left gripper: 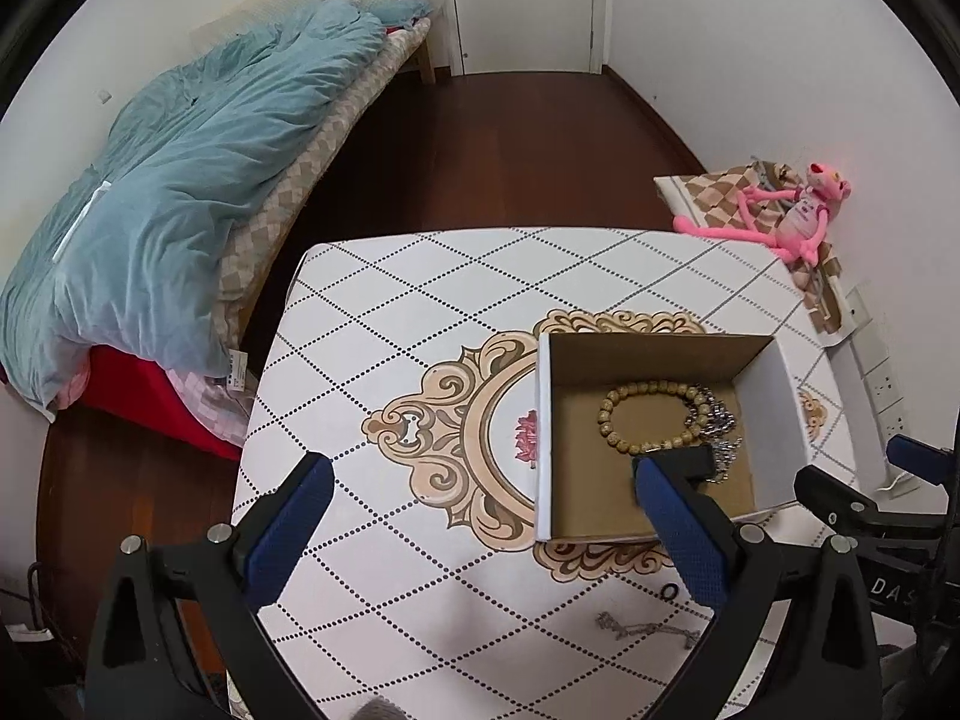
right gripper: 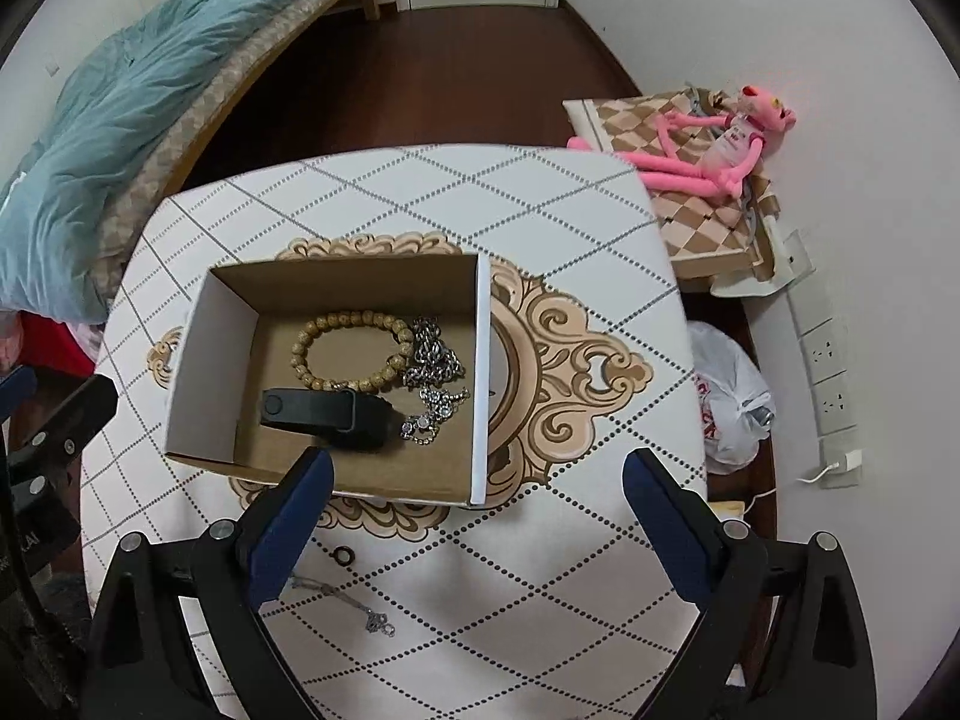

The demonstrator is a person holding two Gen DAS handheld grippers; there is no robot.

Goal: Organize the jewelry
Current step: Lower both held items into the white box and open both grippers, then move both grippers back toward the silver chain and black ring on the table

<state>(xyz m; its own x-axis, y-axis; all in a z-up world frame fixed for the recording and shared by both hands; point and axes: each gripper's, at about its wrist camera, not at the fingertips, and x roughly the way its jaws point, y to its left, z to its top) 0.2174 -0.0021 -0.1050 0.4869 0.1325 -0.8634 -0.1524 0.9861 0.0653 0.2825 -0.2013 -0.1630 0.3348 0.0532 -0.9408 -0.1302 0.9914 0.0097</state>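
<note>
An open cardboard box (right gripper: 480, 372) (left gripper: 543, 438) stands on the patterned table (right gripper: 540, 600) (left gripper: 384, 324). Inside lie a wooden bead bracelet (right gripper: 354, 354) (left gripper: 648, 414), silver chains (right gripper: 435, 360) (left gripper: 720, 426) and a black band (right gripper: 327, 411) (left gripper: 690, 459). A small black ring (right gripper: 345, 556) (left gripper: 670, 590) and a thin silver chain (right gripper: 348, 603) (left gripper: 648, 629) lie on the table in front of the box. My left gripper (left gripper: 480, 516) is open and empty, left of the box. My right gripper (right gripper: 477, 516) is open and empty above the box's near right corner.
A bed with a blue duvet (left gripper: 180, 168) is at the left. A pink plush toy (right gripper: 708, 150) lies on a checkered board at the right. A white plastic bag (right gripper: 729, 402) and a wall power strip (right gripper: 831, 372) sit right of the table.
</note>
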